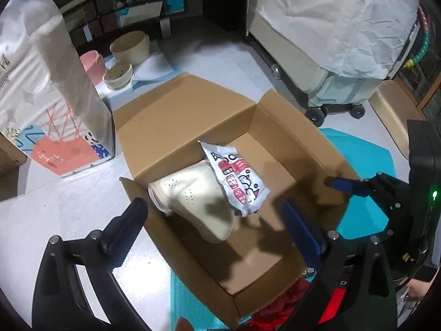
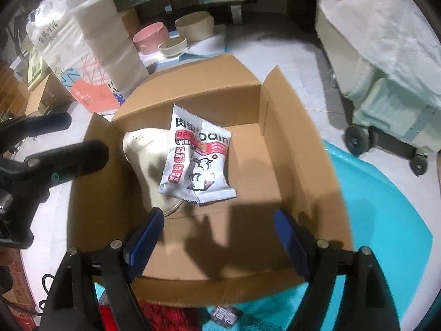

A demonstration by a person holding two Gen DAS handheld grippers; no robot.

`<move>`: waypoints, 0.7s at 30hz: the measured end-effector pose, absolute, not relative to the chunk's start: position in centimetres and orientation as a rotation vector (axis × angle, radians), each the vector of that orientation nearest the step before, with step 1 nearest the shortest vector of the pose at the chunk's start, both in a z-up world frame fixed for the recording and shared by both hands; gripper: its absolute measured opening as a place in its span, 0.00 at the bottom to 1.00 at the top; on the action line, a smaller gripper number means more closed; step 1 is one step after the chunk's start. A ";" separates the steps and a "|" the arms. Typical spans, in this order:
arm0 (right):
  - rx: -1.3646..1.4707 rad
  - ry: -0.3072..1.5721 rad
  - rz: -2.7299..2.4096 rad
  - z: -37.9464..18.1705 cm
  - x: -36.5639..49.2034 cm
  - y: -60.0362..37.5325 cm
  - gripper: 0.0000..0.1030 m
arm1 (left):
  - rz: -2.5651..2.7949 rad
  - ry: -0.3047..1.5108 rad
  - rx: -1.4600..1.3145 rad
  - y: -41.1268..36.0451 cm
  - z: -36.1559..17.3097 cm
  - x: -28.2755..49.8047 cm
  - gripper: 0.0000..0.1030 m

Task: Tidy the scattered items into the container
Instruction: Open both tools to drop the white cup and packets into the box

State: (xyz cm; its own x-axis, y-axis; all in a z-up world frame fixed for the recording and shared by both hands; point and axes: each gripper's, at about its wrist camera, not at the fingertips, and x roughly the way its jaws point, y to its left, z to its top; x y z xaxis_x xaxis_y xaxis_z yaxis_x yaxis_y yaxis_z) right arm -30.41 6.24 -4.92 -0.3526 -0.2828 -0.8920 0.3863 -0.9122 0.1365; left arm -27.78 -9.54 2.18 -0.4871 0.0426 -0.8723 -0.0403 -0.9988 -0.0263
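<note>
Both the left gripper [image 1: 212, 229] and right gripper [image 2: 217, 237] hover spread and empty above the cardboard box [image 2: 300, 165], which holds a cream shoe [image 1: 193, 193] and snack packet [image 2: 197, 162]; next, probably fetching the red item [image 2: 162, 317] beside it

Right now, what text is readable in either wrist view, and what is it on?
"RF" and "oain", partly creased: white and red foil snack pouch in the brown cardboard box.
Chinese characters on that pouch: too blurred to read reliably.
Print on the white plastic-wrapped paper bundle: too small.
Dark packet on the teal mat: blurred.
</note>
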 end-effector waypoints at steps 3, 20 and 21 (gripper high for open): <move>1.467 0.141 -2.306 -3.5 -29.7 6.6 0.81 | 2.684 0.047 -1.548 -8.7 3.5 -26.6 0.95; 1.453 0.210 -2.364 1.9 -21.2 9.6 0.81 | 2.668 0.183 -1.514 -3.7 7.4 -17.6 0.95; 1.458 0.205 -2.367 1.9 -20.6 9.8 0.81 | 2.665 0.186 -1.516 -3.6 7.4 -17.2 0.95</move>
